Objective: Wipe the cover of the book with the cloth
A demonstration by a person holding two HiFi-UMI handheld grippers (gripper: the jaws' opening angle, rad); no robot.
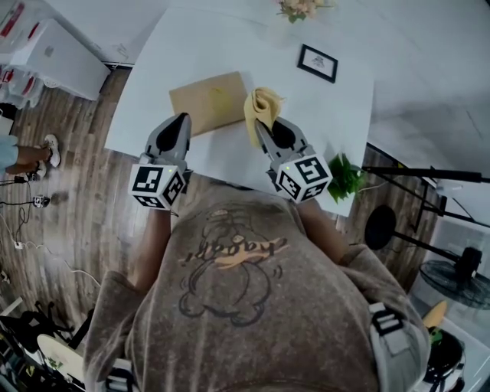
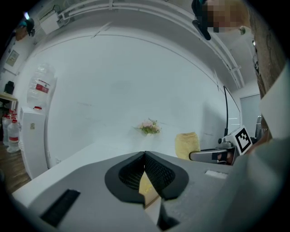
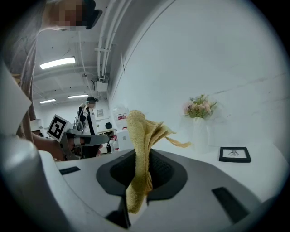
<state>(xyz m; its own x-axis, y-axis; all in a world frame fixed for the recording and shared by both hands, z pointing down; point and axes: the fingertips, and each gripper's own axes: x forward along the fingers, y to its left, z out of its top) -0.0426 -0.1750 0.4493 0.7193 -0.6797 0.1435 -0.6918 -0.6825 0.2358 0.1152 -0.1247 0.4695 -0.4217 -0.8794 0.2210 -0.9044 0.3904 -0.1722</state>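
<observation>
Cloth [image 3: 138, 136]: soft, limp; right gripper [image 3: 144, 170] clamped on its middle. Book [image 1: 205, 101]: likely stiff, flat on surface [image 1: 230, 157]; left gripper [image 2: 145, 156] closed, empty.

One book [image 1: 210, 98], one cloth [image 1: 262, 103], one picture frame [image 1: 318, 63], one flower vase [image 1: 300, 9], two grippers [image 1: 184, 117] [image 1: 256, 123], one table [image 1: 222, 34].

Probably a lab or recording workroom dressed up to look homely. A white tabletop [image 1: 222, 46] carries a flower vase [image 3: 201, 111] and a small framed picture [image 1: 318, 63]. Around it are black equipment stands [image 1: 421, 173], a floor fan [image 1: 453, 279], a water dispenser [image 2: 34, 136], bare ceiling pipes [image 3: 105, 45] and strip lights [image 3: 56, 62].
</observation>
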